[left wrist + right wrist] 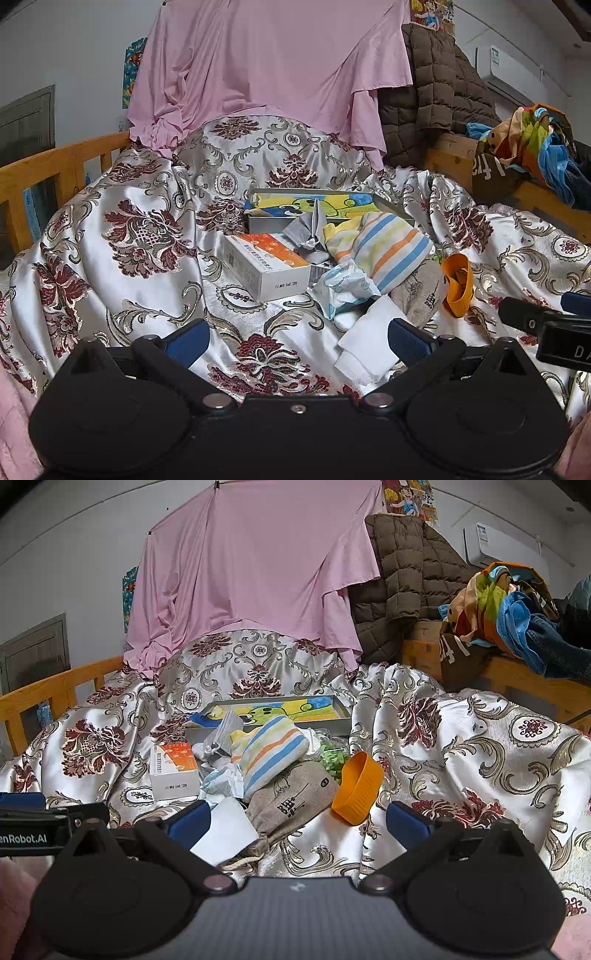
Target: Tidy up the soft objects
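While both claws sit wide apart, holding nothing, I see tan drawstring pouch at 12 o'clock of right gripper, long axis toward 1 o'clock; left gripper farther.

- Bedspread: glossy satin cloth, woven floral pattern.
- Tray: matt grey metal walls.
- Carton: smooth printed cardboard.
- Pouch: coarse matt fabric.
- Orange cup: smooth, ribbed, rubbery plastic.
- Bed rail: varnished wood.
- Gripper pads: matt blue, textured.
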